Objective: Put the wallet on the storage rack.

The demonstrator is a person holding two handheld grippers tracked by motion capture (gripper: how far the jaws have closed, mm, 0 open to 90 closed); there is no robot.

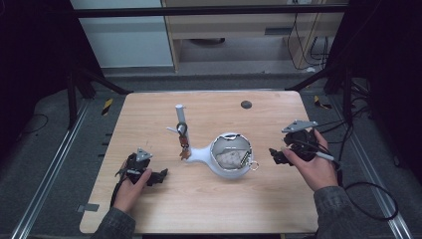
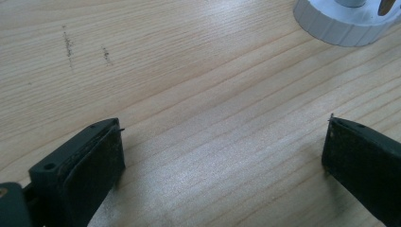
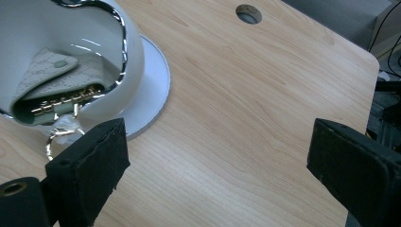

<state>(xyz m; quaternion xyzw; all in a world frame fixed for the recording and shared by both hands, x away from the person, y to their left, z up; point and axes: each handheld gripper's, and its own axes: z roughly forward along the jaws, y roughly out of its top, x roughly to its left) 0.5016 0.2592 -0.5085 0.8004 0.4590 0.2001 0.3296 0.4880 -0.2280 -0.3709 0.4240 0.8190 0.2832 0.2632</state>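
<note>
1. the left claw (image 1: 160, 175) rests low on the desk (image 1: 209, 204) at the near left, its jaws spread wide with nothing between them; in the left gripper view only bare wood lies between the pads.
2. the right claw (image 1: 275, 155) sits at the right, also wide open and empty, its jaws pointing left toward the white bowl (image 1: 230, 155).
3. the bowl stands mid-desk, just beside the right claw and well apart from the left one, so the right hand looks the nearer for a reach.
4. in the right gripper view a pale pouch (image 3: 52, 80) lies inside the bowl, up and left of the jaws, and a metal ring (image 3: 59, 135) hangs at the rim.
5. farther back, left of the bowl, a white post (image 1: 180, 119) carries hanging keys (image 1: 183, 144).
</note>
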